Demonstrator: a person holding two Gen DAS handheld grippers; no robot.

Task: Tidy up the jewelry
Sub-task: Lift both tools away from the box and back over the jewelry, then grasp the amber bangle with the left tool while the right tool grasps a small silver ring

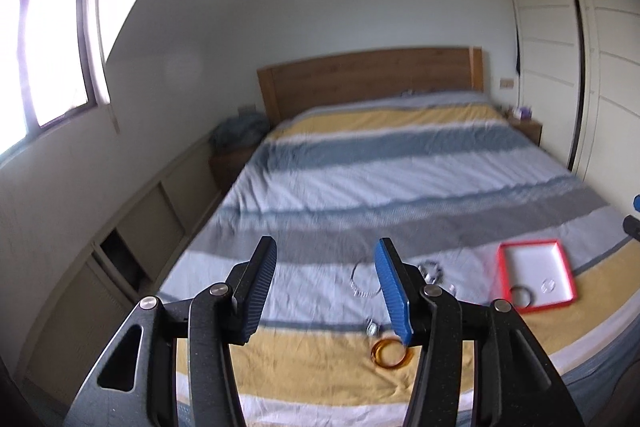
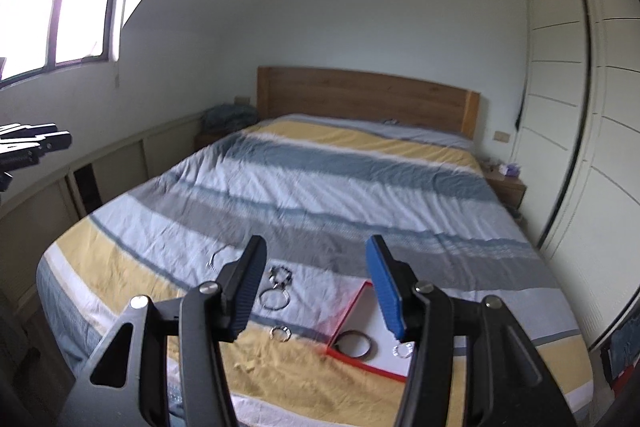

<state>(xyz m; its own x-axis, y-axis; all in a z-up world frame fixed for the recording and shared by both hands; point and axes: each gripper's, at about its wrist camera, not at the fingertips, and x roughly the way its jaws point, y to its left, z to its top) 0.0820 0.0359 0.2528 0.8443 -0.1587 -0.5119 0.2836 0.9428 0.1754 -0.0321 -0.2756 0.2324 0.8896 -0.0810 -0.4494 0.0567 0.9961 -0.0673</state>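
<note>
A red-rimmed white tray lies on the bed near its foot; it also shows in the right wrist view. In it lie a dark bangle and a small silver piece. On the bedspread lie an orange bangle, a silver chain, a beaded bracelet, a silver ring bangle and a small silver bracelet. My left gripper is open and empty above the bed. My right gripper is open and empty above the tray's left side.
The striped bed has a wooden headboard. Nightstands stand at both sides. A wardrobe lines the right wall, low cabinets the left wall. The left gripper's body shows at the left edge.
</note>
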